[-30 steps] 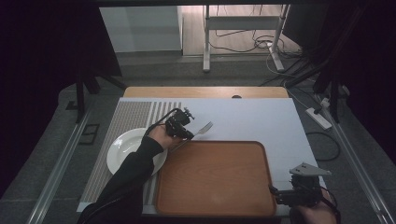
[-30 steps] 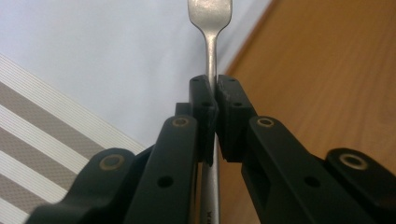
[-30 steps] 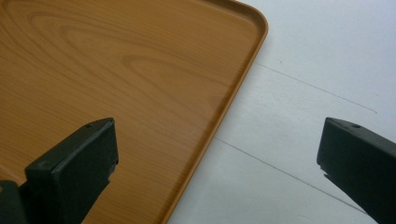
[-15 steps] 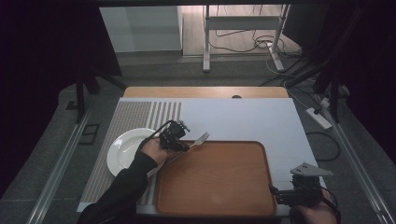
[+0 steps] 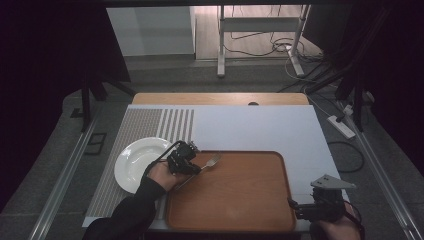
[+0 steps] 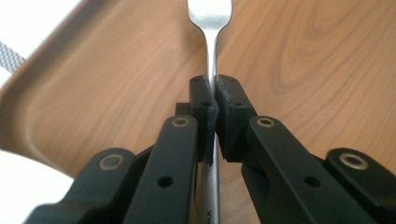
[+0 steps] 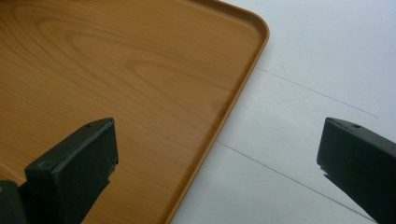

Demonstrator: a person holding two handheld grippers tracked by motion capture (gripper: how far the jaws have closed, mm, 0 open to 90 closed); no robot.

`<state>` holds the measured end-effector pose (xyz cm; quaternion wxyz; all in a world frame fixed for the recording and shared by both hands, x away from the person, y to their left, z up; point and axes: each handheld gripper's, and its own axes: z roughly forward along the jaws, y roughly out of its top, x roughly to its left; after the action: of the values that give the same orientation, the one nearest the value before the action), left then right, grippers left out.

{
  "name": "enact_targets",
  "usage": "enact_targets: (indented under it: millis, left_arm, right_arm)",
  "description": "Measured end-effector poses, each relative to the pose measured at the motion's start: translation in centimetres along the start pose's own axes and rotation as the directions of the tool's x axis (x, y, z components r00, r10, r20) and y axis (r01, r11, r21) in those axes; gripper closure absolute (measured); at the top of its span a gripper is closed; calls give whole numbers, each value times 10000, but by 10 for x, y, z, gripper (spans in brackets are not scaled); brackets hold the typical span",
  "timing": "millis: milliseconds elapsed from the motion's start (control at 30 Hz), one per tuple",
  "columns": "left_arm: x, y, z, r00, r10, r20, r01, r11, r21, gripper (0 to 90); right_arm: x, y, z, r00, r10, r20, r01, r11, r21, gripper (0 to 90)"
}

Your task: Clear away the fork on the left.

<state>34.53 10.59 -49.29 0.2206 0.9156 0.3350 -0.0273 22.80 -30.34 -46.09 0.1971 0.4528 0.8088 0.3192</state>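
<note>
My left hand-held gripper [image 6: 213,100] is pinched tight on the fork [image 6: 210,28], jaws pressed on the thin neck of the handle just below the head, the rest of the handle running back down between them. From the high view the left hand-held gripper [image 5: 184,159] sits at the tray's left edge, fork [image 5: 210,163] sticking out to the right with its head over the tray [image 5: 260,220], near the far-left corner; I can't tell if the tip is touching the wood or just above it. Fork handling, my read: light, stiff metal, smooth and slippery, so a narrow pinch on the neck can let it swivel or slide; gripping nearer the handle's middle would likely balance better, but the hold looks centred and fine for a short move. Not fragile, though it could clatter if it drops. Looks: plain polished silver, slim handle widening to the head, tines cut off at the top of the left gripper view, faint stamped marking low on the handle, unreadable. My right hand-held gripper [image 5: 320,209] is spread wide, holding nothing, parked at the tray's near-right corner; in its own view the jaws straddle the tray rim [image 7: 233,105] and the white counter [image 7: 317,60]. A white plate [image 5: 131,159] sits on the counter just left of the tray, empty as far as I see.
</note>
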Motion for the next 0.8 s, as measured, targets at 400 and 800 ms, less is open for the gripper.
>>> enact_targets:
  millis: [400,800]
  left_arm:
    - [-20,-23,0,9990,-435,-46,436,9990,81,858]
    - [-29,-36,9,9975,-694,129,694,9976,1,853]
  right_arm:
    - [1,0,0,10000,-50,-86,50,10000,-18,0]
    - [1,0,1,9999,-83,-96,83,10000,13,0]
